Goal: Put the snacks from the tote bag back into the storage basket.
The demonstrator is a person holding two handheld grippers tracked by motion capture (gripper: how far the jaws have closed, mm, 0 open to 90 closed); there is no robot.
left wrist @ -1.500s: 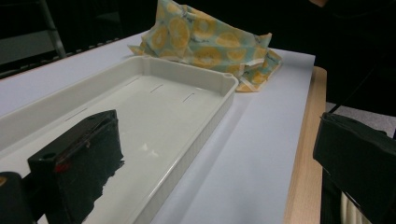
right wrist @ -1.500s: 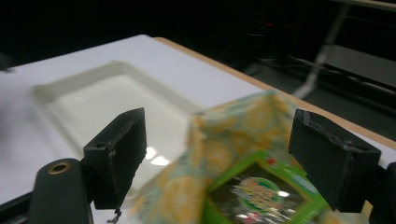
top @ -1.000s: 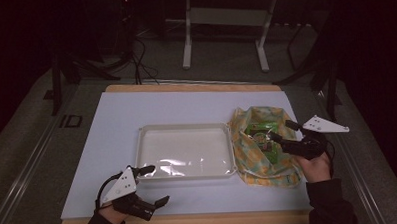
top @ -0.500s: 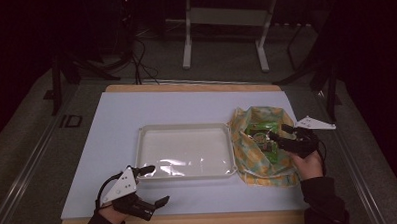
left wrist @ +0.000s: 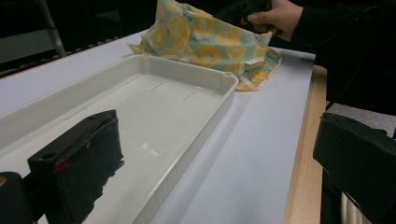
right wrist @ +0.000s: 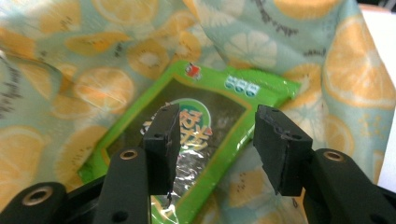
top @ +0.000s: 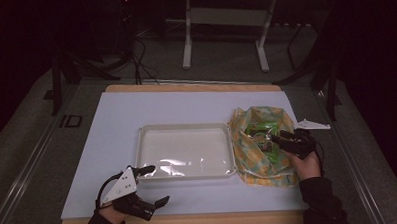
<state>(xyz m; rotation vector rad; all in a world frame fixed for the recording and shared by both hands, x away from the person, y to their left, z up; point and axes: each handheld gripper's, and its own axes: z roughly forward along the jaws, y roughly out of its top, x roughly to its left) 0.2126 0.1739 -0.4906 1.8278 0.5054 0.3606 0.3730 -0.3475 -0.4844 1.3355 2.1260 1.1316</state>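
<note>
A green snack packet (top: 261, 135) lies inside an open cloth bag (top: 253, 165) printed with citrus slices, at the right of the table. My right gripper (top: 275, 139) reaches into the bag from the right. In the right gripper view its jaws (right wrist: 217, 140) have just been closing. They stand apart over the packet (right wrist: 219, 98), whose lower part shows between them, and the pads do not press on it. My left gripper (top: 158, 183) rests open at the front left, by the near corner of the empty white tray (top: 184, 127), with nothing between its jaws (left wrist: 219, 154).
The tray (left wrist: 205, 112) sits mid-table on a white mat (top: 117, 125), with the bag (left wrist: 205, 42) just beside its right end. The table's wooden front edge (top: 215, 220) runs close under both hands. Metal stand legs (top: 186, 47) and cables lie on the floor behind.
The right gripper has sunk and moved left into the bag, toward the packet, and its jaws have narrowed. The left gripper, tray and bag have stayed where they were.
</note>
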